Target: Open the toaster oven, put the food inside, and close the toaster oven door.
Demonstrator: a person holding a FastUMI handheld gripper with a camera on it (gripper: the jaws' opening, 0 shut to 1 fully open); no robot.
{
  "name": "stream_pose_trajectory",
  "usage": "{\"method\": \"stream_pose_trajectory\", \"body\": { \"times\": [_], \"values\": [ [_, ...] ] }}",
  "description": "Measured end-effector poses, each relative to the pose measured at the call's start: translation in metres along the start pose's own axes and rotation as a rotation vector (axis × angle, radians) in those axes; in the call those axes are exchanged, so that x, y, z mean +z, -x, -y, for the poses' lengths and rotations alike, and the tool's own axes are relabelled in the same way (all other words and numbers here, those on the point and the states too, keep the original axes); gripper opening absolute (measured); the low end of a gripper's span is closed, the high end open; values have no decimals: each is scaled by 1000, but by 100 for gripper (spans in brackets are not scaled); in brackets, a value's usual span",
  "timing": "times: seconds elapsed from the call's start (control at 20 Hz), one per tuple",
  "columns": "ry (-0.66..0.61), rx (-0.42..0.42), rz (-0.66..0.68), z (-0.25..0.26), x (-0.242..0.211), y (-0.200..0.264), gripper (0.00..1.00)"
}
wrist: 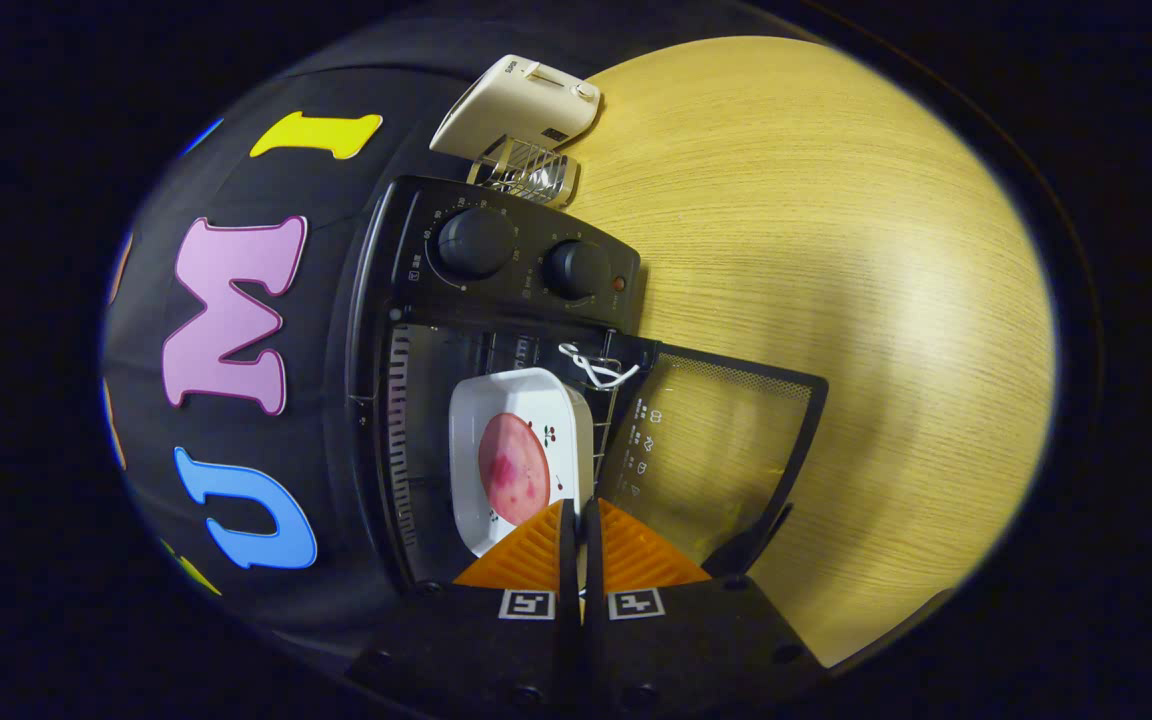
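A black toaster oven (496, 330) is seen on a light wooden bench (836, 300), with the view rolled so that the oven appears turned on its side. Its glass door (716, 450) is swung fully open and is spread out over the bench, a row of small white symbols printed along the edge nearest the hinge. Two round black knobs (476, 243) are set on the control panel, and a small red light (618, 283) is placed beside the second knob.

A white dish (521, 400) with rounded corners is seen inside the oven cavity, resting on the wire rack (604, 420). A round pink piece of food (513, 468) with darker red patches is held in the dish, and small cherry prints are scattered over the white surface. A white cord (591, 365) is looped at the front of the rack, near the dish's far corner.

The gripper (578, 530) is held with its two orange ribbed fingers (526, 555) drawn close together, and the near rim of the dish is seen pinched in the narrow gap between them. The tips reach over the edge of the dish right beside the food.

Beyond the oven, a cream pop-up toaster (521, 105) is set on the bench, with a wire rack on it facing the oven.
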State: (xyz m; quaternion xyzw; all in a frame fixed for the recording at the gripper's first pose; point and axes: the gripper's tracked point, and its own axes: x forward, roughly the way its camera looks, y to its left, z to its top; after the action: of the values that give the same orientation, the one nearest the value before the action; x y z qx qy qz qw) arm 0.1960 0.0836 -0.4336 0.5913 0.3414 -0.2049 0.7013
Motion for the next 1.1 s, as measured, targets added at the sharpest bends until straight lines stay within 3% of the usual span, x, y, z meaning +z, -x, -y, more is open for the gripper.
{"method": "stream_pose_trajectory", "body": {
  "times": [0.4, 0.65, 0.8, 0.9, 0.95, 1.0, 1.1],
  "values": [
    [-143, -36, 90, -21, -16, -38, 5],
    [-193, -11, -21, -25, -40, -42, 12],
    [-115, -28, -36, -17, -42, -30, 30],
    [-49, -29, -76, -10, -51, -17, 63],
    [-16, -23, -89, -7, -53, -9, 96],
    [20, -19, -99, -4, -54, -2, 100],
    [110, 18, -114, -4, -54, 15, 99]
  ]
}}
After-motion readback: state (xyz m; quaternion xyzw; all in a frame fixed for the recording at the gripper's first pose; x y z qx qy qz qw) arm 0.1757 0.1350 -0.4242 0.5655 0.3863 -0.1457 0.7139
